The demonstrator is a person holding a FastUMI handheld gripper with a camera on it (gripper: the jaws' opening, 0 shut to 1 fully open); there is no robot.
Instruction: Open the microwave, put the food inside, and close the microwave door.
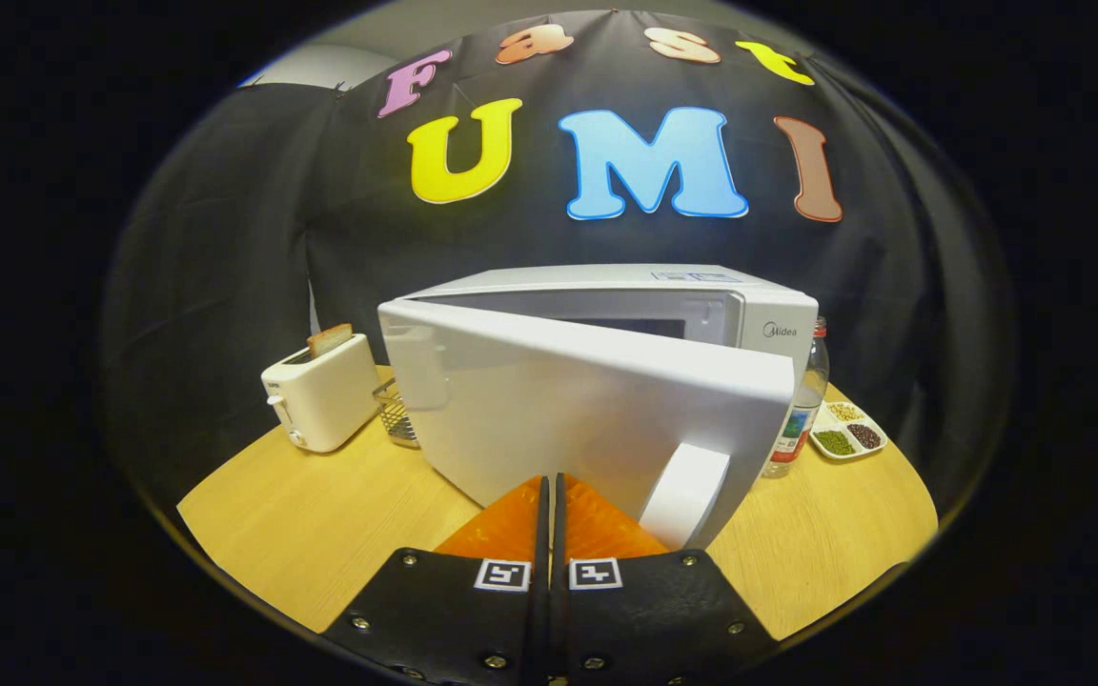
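While the microwave stands at the middle of the wooden surface, its white door hangs partly ajar, hinged on the left and swung out toward the camera, with the dark cavity showing in a narrow strip above the door's top edge. The door handle, a pale upright bar, sits on the door's free right end.

Hand-held gripper: fingers pressed together with only a thin slit between them, nothing held; the tips lie right at the lower edge of the microwave door, just left of the handle. Whether they touch the door cannot be told.

Left of the microwave: a white toaster with a slice of bread standing up in its slot; between toaster and microwave, a small wire basket, partly hidden by the door.

Right of the microwave: a clear bottle with a red cap, close beside the casing; further right, a white divided dish holding green, dark and pale grains in separate compartments.
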